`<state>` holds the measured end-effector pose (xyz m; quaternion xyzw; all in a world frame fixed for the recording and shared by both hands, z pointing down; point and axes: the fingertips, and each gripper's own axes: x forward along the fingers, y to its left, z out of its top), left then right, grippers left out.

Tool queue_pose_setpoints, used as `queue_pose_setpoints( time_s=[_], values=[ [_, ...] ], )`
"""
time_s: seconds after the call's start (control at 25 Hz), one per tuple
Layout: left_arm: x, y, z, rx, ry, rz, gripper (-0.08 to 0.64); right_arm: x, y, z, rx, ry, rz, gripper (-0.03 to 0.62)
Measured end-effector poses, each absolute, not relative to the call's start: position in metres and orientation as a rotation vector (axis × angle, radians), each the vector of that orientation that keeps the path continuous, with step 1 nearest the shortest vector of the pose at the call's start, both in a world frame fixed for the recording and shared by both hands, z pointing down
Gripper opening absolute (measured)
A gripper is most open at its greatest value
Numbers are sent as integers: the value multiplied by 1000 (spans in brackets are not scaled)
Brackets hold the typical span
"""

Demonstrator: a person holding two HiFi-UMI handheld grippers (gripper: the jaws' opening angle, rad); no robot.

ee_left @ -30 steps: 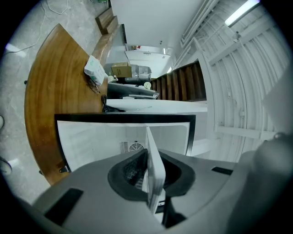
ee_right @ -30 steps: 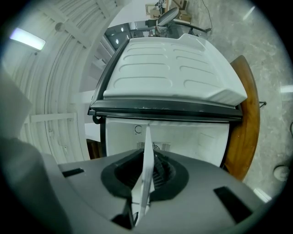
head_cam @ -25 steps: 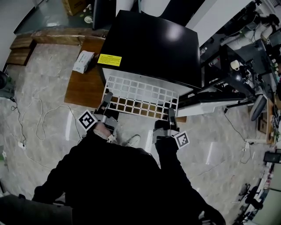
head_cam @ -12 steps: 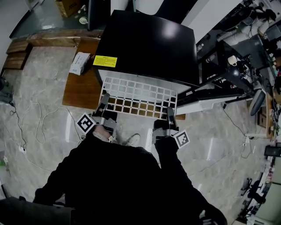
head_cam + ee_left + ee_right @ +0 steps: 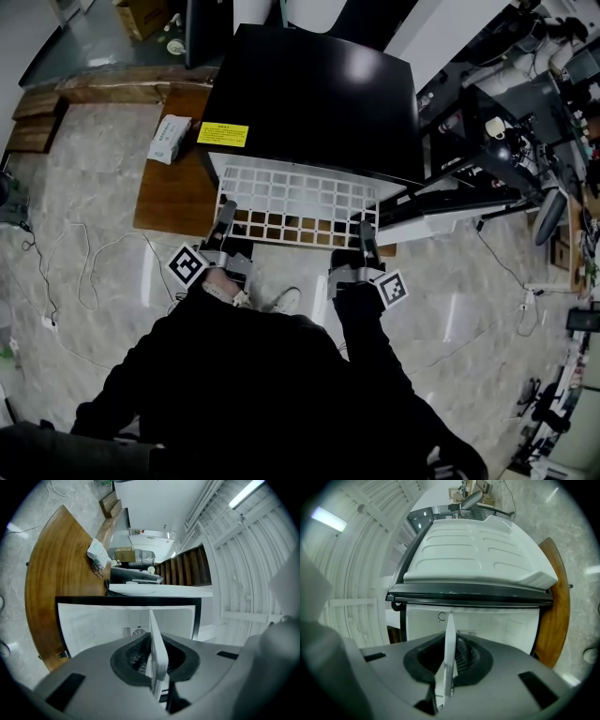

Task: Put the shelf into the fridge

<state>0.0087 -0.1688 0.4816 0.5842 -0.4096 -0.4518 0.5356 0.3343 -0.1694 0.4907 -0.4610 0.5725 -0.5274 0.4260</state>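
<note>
shelf (image 5: 298,180) far edge hidden under fridge (image 5: 319,94) — label (image 5: 223,134) print unreadable

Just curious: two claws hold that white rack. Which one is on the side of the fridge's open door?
The right claw; the door lies beside it, while the left claw grips the far end of the rack.

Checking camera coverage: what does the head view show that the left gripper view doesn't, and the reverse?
Head view only: the left gripper and right gripper together at the near edge of the shelf, the shelf's full white grid, and the yellow label on the fridge. Left gripper view only: the fridge's white inside with its back vent, and the jaws shut on the shelf's edge. Both: shelf, fridge, wooden board, white packet.
</note>
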Motion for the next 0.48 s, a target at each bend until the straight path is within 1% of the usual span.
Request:
queue_pose_setpoints(
  time_s=[0.48],
  values=[
    [6,-203,484,1370,-1026,-1106,32,333,-203,492,-1154,1380,-1295,31]
  ],
)
